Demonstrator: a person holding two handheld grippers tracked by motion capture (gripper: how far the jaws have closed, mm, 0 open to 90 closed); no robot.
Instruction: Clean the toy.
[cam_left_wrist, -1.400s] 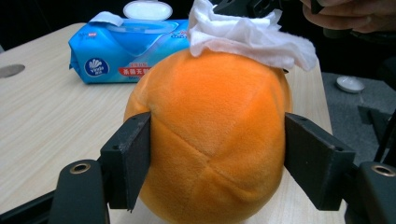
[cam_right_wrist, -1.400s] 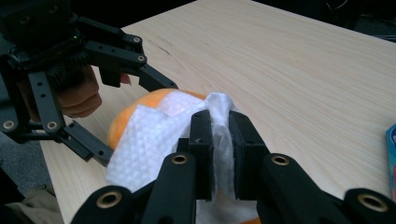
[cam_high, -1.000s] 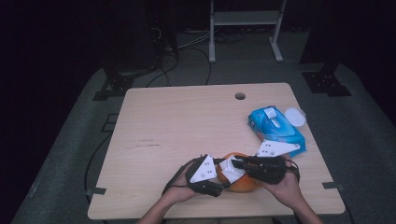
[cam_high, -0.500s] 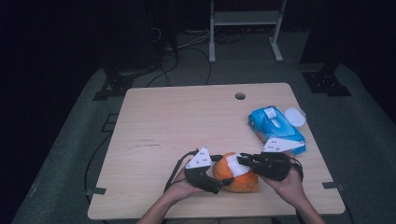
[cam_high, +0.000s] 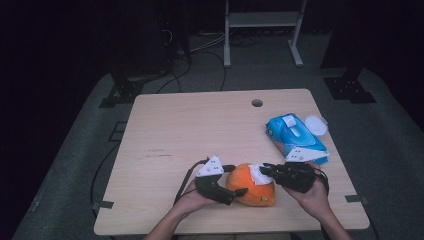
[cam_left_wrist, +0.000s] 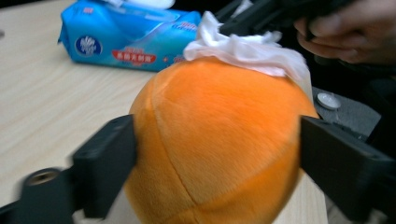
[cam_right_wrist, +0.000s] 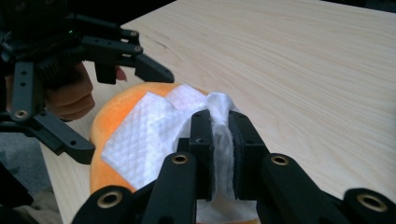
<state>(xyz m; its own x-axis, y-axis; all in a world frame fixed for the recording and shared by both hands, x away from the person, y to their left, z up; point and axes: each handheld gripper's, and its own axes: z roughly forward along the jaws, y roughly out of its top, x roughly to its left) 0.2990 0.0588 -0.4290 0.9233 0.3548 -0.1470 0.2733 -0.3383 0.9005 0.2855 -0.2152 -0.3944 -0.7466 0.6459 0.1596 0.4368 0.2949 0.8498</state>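
**A:** What sits on the table (cam_high: 200, 125), starting from the left side?

**B:** The left half of the pale wood top is bare. Near the front edge, the left gripper (cam_high: 226, 186) reaches in toward an orange plush ball (cam_high: 250, 184), which rests on the table between the two hands.

**A:** Is that gripper gripping the ball?

**B:** Its jaws have just been opening. In the left gripper view they stand wide, one on each side of the orange plush ball (cam_left_wrist: 215, 144). Whether the pads press the fabric or merely flank it, I cannot tell.

**A:** How would the ball handle?

**B:** It looks soft, light and squashy, with stitched seams. It would likely roll or dent under pressure, so a wide hold across its middle seems best.

**A:** And further right?

**B:** A white wet wipe (cam_high: 259, 172) is draped over the top of the ball. The right gripper (cam_high: 267, 170) is clenched on a bunched fold of it; in the right gripper view the wipe (cam_right_wrist: 154, 135) is pinched tight between the two black jaws. The wipe appears thin and limp, easy to tear or drag off.

**A:** Anything beyond that?

**B:** Toward the right edge lies a blue wipes packet (cam_high: 295, 137), with its white lid (cam_high: 316, 125) flipped open.
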